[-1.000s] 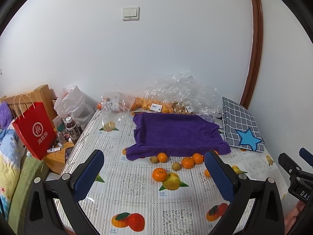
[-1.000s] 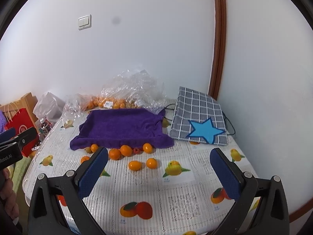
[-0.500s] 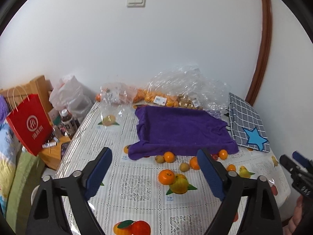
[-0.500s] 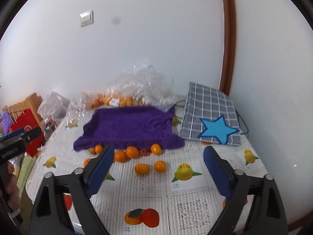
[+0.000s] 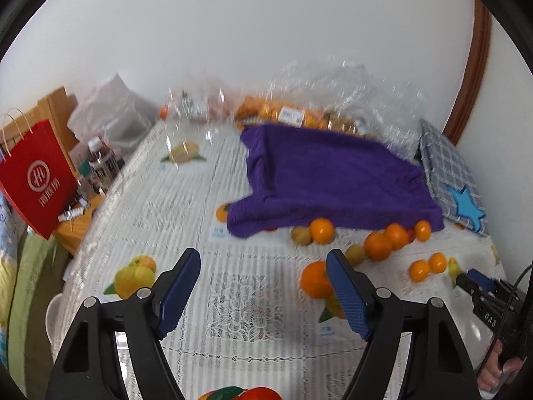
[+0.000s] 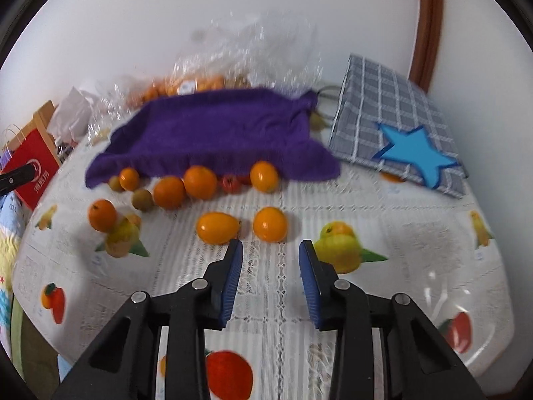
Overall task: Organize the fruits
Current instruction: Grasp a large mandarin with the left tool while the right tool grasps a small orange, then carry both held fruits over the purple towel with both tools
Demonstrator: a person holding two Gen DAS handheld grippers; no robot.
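Several oranges and small brownish fruits lie loose on the fruit-print tablecloth in front of a purple towel (image 6: 220, 133) (image 5: 333, 173). In the right wrist view my right gripper (image 6: 270, 250) is open and empty, just short of a round orange (image 6: 269, 224), with an oval orange fruit (image 6: 217, 227) to its left. In the left wrist view my left gripper (image 5: 263, 266) is open and empty above the cloth; a large orange (image 5: 314, 279) sits by its right finger. The right gripper (image 5: 479, 283) shows at that view's right edge.
Clear plastic bags of fruit (image 5: 299, 113) lie behind the towel against the wall. A grey checked bag with a blue star (image 6: 399, 133) lies at the right. A red paper bag (image 5: 36, 180), bottles and a wooden stand are off the table's left edge.
Both grippers have moved forward and down toward the table, and their fingers have narrowed. The right one has come close to the two front oranges.
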